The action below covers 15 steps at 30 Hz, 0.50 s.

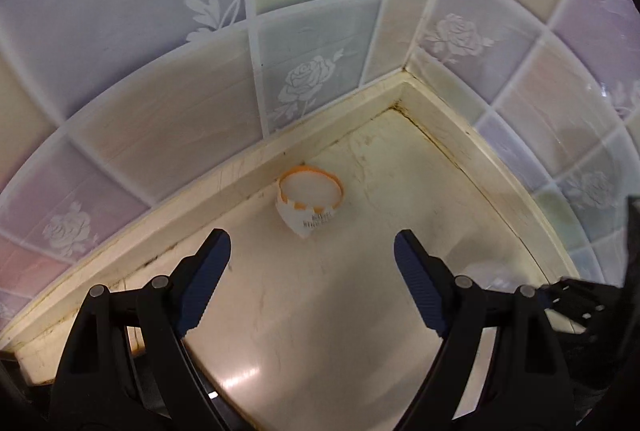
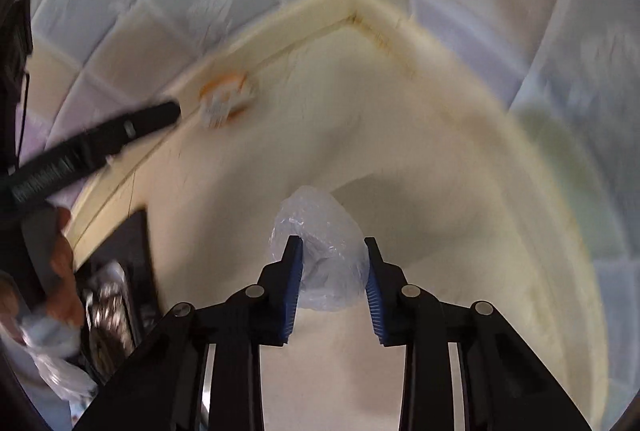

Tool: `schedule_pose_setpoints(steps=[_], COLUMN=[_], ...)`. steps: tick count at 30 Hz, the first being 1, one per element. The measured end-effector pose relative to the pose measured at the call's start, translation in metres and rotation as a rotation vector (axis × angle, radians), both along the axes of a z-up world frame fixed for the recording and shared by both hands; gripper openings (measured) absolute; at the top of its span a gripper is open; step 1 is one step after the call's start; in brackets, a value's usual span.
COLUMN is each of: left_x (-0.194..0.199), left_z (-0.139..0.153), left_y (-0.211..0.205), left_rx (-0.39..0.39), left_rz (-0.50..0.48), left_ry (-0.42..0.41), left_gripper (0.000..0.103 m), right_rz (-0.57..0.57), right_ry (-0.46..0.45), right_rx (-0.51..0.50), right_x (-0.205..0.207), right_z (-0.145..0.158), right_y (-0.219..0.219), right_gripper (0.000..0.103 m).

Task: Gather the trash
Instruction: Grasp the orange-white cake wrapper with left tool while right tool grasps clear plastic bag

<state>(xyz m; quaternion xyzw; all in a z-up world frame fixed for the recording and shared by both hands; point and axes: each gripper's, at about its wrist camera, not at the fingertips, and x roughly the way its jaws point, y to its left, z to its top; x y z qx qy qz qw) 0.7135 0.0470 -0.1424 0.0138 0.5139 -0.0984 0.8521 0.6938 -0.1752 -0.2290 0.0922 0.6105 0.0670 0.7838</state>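
A torn paper cup (image 1: 310,205) with an orange rim lies on the cream counter (image 1: 320,311), close to the back ledge. My left gripper (image 1: 311,242) hovers just short of it, open wide, with nothing between its blue pads. In the right wrist view the cup (image 2: 226,99) is blurred at the upper left, and one black finger of the left gripper (image 2: 132,129) reaches toward it. My right gripper (image 2: 332,241) is shut on a crumpled piece of clear plastic (image 2: 320,227), which bulges out past the fingertips above the counter (image 2: 400,159).
Pastel tiled walls (image 1: 160,119) with rose patterns meet in a corner (image 1: 404,75) behind a stained raised ledge (image 1: 224,179). A person's hand (image 2: 60,251), a white plastic bag (image 2: 52,371) and a dark area with something shiny (image 2: 108,303) are at the lower left.
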Motion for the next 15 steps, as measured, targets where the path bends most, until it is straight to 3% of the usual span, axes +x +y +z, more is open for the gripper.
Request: schedule_pose_setpoints(steps=[4,7,9,12,15], left_x=[0.019,0.031,0.036,0.041,0.040], left_z=[-0.020,-0.036,-0.045,-0.055,-0.057], left_y=[-0.009,-0.014,-0.017,-0.021,-0.025], left_rx=[0.037,0.068,0.075,0.070,0.053], left_rz=[0.011,0.020,0.026,0.035,0.031], left_ry=[0.012,0.027,0.034,0.038,0.014], left_gripper=[0.081,0.073,0.057,0.044,0.044], right_rz=[-0.071,-0.097,-0.102,-0.094,-0.086], right_ry=[-0.083,-0.122,-0.132,-0.137,-0.134], right_rx=[-0.001,-0.015,-0.014,-0.017,-0.017], right_x=[0.023,0.036,0.040,0.041,0.036], right_z=[0.009,0.010,0.007,0.002,-0.002], right_y=[-0.008,-0.005,-0.003,0.000,0.002], right_gripper=[0.027,0.027,0.027,0.027,0.027])
